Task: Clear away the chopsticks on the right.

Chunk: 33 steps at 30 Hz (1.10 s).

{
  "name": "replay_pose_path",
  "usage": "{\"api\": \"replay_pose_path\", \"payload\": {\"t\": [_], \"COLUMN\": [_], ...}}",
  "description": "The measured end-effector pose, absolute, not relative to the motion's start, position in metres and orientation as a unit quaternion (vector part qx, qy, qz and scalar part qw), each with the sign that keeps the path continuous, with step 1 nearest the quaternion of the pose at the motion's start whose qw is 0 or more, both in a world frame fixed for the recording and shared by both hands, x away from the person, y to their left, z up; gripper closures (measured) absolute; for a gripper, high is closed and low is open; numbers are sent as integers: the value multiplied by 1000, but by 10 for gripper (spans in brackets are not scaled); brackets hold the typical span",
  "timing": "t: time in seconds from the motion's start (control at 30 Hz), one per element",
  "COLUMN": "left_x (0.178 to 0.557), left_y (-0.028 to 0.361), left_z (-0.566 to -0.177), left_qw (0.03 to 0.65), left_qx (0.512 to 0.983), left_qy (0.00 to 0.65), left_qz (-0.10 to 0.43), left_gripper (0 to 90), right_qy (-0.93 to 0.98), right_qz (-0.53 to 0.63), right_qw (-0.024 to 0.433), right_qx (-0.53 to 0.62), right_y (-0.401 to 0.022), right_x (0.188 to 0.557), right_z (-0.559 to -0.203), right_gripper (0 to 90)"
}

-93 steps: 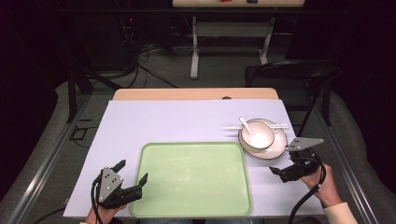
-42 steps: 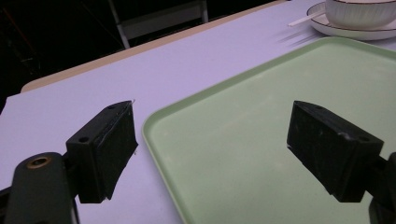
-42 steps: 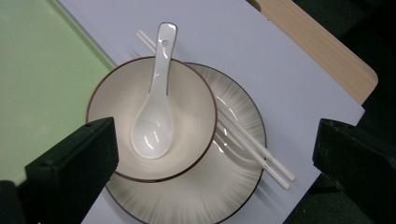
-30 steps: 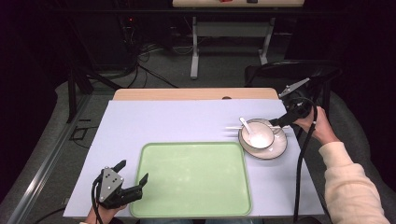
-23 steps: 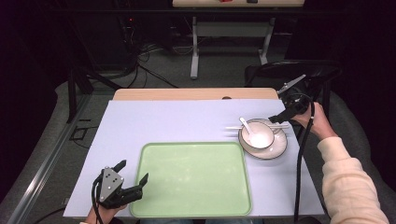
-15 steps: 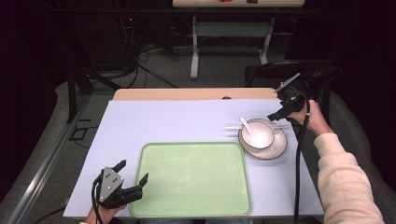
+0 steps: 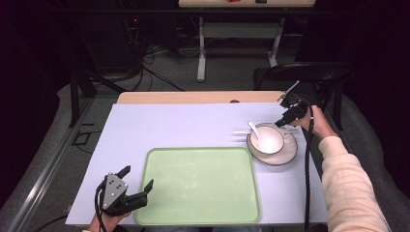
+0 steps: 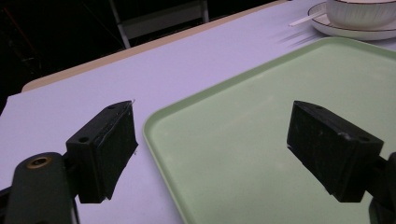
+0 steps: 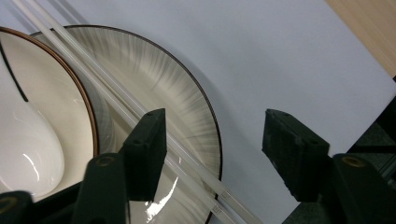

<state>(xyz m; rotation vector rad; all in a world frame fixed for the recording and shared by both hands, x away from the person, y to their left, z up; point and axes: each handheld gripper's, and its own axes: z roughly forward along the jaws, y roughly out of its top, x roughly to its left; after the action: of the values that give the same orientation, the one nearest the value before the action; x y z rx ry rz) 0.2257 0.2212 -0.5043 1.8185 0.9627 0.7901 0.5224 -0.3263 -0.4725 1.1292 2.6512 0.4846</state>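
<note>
Over the plate's far rim, the right claw has just been closing, jaws half-wide astride the clear chopsticks lying across it, not yet pinching. Near the green tray's corner, the left claw stands wide and empty.

A pair of clear chopsticks lies flat across the streaked plate's rim, just beside the bowl.

Left gripper, jaws apart, straddles the green tray's corner.

Left claw low, jaws wide apart; right claw reached far, jaws just closing, half-spread.
</note>
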Motion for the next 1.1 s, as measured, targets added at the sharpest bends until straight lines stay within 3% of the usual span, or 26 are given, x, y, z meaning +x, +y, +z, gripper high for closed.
{"api": "replay_pose_path", "payload": {"t": [0.53,1.1], "left_x": [226,225], "left_y": [222,222], "left_z": [-504,-504], "left_qw": [452,452], "left_qx": [735,735], "left_qy": [390,390], "left_qz": [320,320], "left_gripper": [155,155], "right_qy": [925,935], "right_qz": [131,131], "right_qw": [77,79], "right_qx": [347,319], "right_y": [-318,-314], "right_x": [528,529], "right_z": [-485,-491], "right_gripper": [585,666]}}
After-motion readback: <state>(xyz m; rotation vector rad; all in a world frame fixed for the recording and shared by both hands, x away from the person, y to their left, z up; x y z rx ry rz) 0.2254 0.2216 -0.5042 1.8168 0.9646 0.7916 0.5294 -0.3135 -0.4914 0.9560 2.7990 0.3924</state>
